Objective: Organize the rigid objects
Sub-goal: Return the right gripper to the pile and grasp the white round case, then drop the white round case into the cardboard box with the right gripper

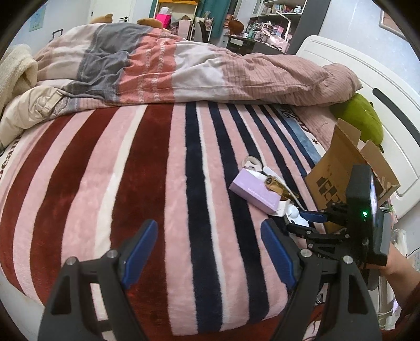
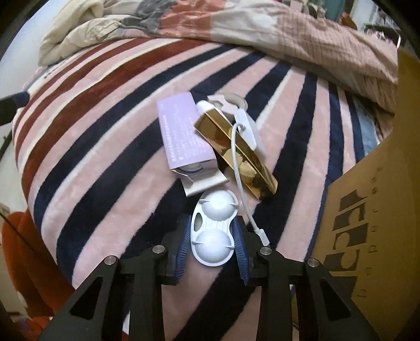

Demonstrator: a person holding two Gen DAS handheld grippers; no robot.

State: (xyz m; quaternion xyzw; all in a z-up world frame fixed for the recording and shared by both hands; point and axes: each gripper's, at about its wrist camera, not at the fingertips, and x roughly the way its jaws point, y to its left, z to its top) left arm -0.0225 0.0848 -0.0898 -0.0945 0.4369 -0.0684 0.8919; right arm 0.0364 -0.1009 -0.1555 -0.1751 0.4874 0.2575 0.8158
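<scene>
White plastic, a two-domed lens case (image 2: 212, 230), sits clamped between the right gripper's (image 2: 213, 233) blue pads (image 2: 184, 245), its long axis running along the fingers, low over the striped blanket (image 2: 110, 147). Just beyond lie one lilac carton (image 2: 181, 133), one gold box (image 2: 236, 149), one white charger with cable (image 2: 248, 128). One cardboard box (image 2: 372, 223) stands at the blanket's right edge. The left gripper (image 1: 210, 251) hovers spread wide, empty.

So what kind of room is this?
Most likely a bedroom. The striped blanket covers a bed, with a crumpled duvet piled behind it. Cluttered shelves stand at the far wall, and a white headboard is on the right.
</scene>
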